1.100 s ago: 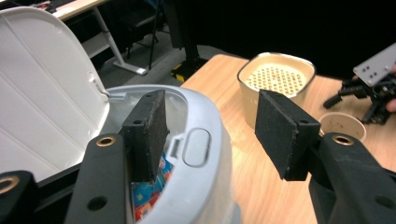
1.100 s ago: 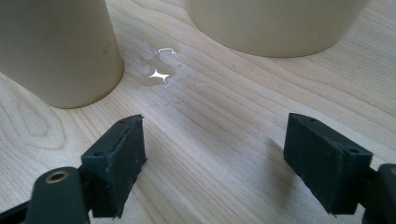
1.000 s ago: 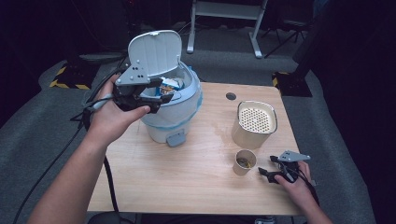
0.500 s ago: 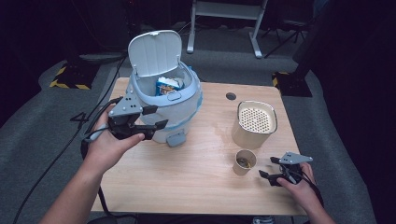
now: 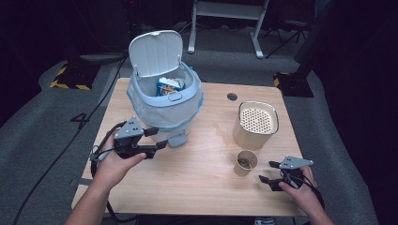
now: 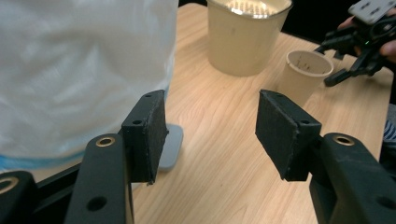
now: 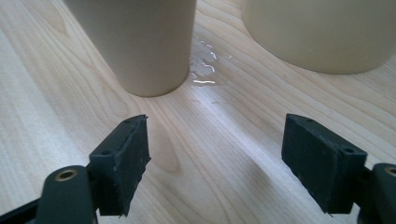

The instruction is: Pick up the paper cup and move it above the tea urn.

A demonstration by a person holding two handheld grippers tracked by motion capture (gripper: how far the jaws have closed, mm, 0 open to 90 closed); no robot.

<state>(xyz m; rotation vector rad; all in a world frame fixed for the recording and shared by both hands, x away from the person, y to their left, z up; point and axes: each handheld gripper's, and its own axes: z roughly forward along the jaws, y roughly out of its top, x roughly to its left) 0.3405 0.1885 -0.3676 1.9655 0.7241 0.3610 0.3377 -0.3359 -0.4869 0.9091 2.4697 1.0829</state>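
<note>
Left gripper (image 5: 157, 138) has dropped from the bin (image 5: 164, 108), jaws apart; right gripper (image 5: 267, 172) jaws narrowing, empty.

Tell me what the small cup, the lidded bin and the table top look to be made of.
Small cup: likely paper or card, matte beige; dull thin wall, though matte plastic is possible.
Lidded bin: moulded plastic, pale blue-grey with a smooth, faint sheen; a thin translucent film liner hangs over its side.
Table top: light wood or wood-look laminate with a satin finish; grain lines show.
</note>
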